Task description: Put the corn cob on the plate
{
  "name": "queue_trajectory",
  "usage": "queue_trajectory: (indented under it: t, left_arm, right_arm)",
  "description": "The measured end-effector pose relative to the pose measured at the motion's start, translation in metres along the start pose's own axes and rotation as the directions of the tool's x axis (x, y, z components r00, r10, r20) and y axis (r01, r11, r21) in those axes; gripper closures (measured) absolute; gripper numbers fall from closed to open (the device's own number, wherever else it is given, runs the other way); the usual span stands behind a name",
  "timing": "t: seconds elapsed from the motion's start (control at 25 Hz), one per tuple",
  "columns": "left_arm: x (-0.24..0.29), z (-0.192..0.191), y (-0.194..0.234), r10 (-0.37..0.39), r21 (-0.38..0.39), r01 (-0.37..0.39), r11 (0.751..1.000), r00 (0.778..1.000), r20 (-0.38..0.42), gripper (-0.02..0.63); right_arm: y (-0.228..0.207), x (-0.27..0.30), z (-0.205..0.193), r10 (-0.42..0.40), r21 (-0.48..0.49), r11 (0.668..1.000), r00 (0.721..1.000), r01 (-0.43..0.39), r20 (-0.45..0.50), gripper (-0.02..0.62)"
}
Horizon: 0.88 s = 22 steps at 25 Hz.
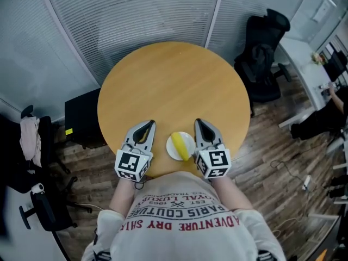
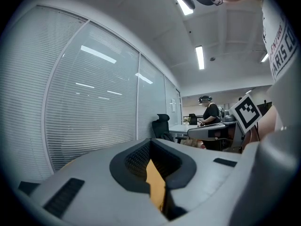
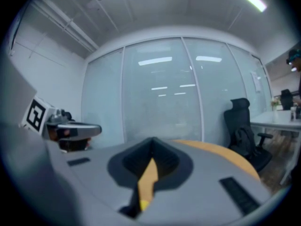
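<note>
A yellow corn cob (image 1: 178, 145) lies on a small white plate (image 1: 187, 139) near the front edge of the round wooden table (image 1: 168, 80). My left gripper (image 1: 150, 123) hovers just left of the plate, its jaws together and empty. My right gripper (image 1: 198, 121) hovers just right of the plate, also shut with nothing in it. In the left gripper view the jaw tips (image 2: 151, 142) meet, and only a slit of table shows between them. The right gripper view shows its tips (image 3: 153, 142) closed too, with a yellow speck low in the slit.
A black office chair (image 1: 263, 53) stands behind the table at the right. A black box (image 1: 81, 116) sits on the floor at the left, beside a chair draped with clothes (image 1: 30, 140). Glass walls with blinds rise behind. A person sits at a desk (image 1: 337, 99) at far right.
</note>
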<state>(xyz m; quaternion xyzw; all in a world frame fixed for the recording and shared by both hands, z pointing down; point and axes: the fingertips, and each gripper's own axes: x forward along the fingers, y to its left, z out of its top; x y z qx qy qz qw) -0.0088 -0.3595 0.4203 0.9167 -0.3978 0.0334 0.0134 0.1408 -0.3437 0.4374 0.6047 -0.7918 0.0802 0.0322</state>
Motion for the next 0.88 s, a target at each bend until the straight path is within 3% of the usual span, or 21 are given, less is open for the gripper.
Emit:
queue_trajectory:
  t: [0.56,0.88]
  left_arm:
    - [-0.016,0.005,0.009,0.029,0.012,-0.029,1.000,1.000,-0.006,0.574]
    - [-0.012,0.004,0.012,0.037,0.018,-0.037,0.999,0.999,-0.005,0.574]
  right_arm:
    - [0.023,0.002,0.005,0.054,-0.033,0.998,0.998,-0.053,0.030,0.568]
    - [0.019,0.006,0.002,0.046,-0.010,0.999,0.999,-0.046,0.022,0.567]
